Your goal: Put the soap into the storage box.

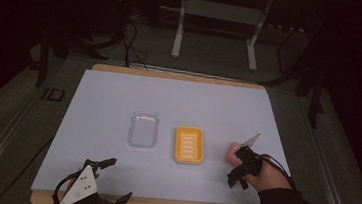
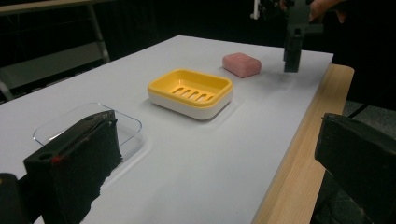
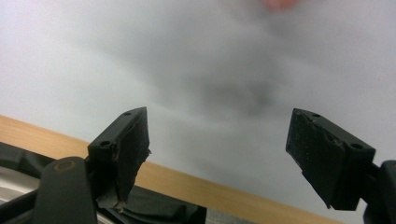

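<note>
Pink soap bar (image 2: 241,64) lying flat on the white table cover (image 1: 109,100), at about 3 o'clock of the yellow soap dish (image 1: 189,145) and apart from it; in the high view the bar shows just at the far end of the right gripper (image 1: 240,174). Right gripper: jaws spread wide and holding nothing, pointed down at the cover near its wooden edge (image 3: 196,184), with the bar a pink blur at 12 o'clock of the right gripper view, beyond the fingertips (image 3: 128,140) and not between them. Left gripper (image 1: 113,181): jaws spread wide and empty, at the near-left corner of the table, well apart from the bar. Clear plastic lid (image 1: 143,129) lying at 9 o'clock of the dish, near it but not touching. No legible brand, label or writing on any object.
</note>
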